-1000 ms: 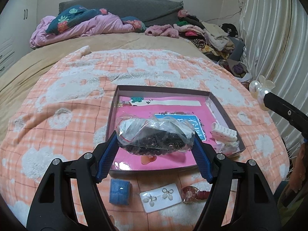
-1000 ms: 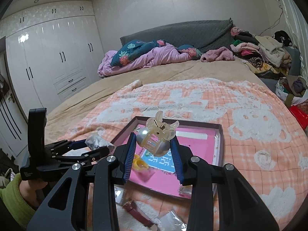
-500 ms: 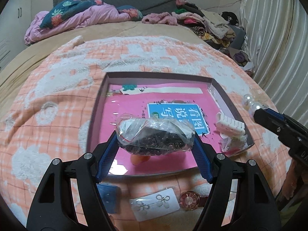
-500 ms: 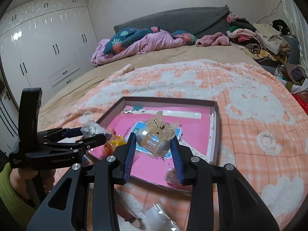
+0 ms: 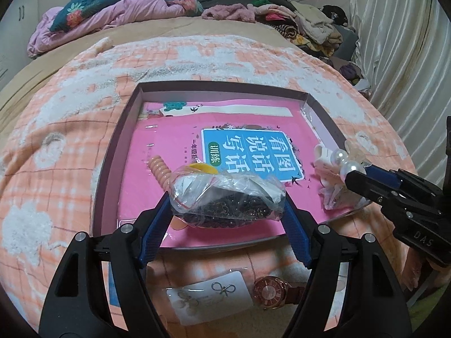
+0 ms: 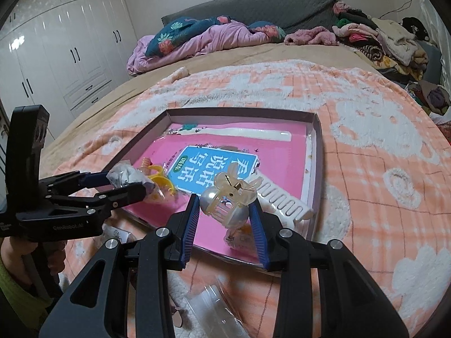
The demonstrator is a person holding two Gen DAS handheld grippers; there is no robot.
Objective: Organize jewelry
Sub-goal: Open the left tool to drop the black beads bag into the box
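Observation:
My left gripper (image 5: pixel 227 207) is shut on a clear bag of dark beads (image 5: pixel 225 197) and holds it over the near part of a shallow grey tray (image 5: pixel 118 140) lined with a pink book. My right gripper (image 6: pixel 225 214) is shut on a cream pearl hair claw (image 6: pixel 229 197) above the tray's near right corner (image 6: pixel 317 169); the claw also shows in the left wrist view (image 5: pixel 348 160). In the tray lie a white comb (image 6: pixel 282 200), a pink coil hair tie (image 5: pixel 160 173) and a yellow piece (image 6: pixel 160 181).
On the orange blanket in front of the tray lie an earring card (image 5: pixel 208 295), a rose-gold watch (image 5: pixel 270 291) and a clear bag (image 6: pixel 214 307). Piled clothes (image 5: pixel 304 25) and bedding (image 5: pixel 112 11) lie at the far end of the bed.
Both grippers have moved forward and down toward the tray with their loads still held. The blue box in front of the tray has dropped out of view.

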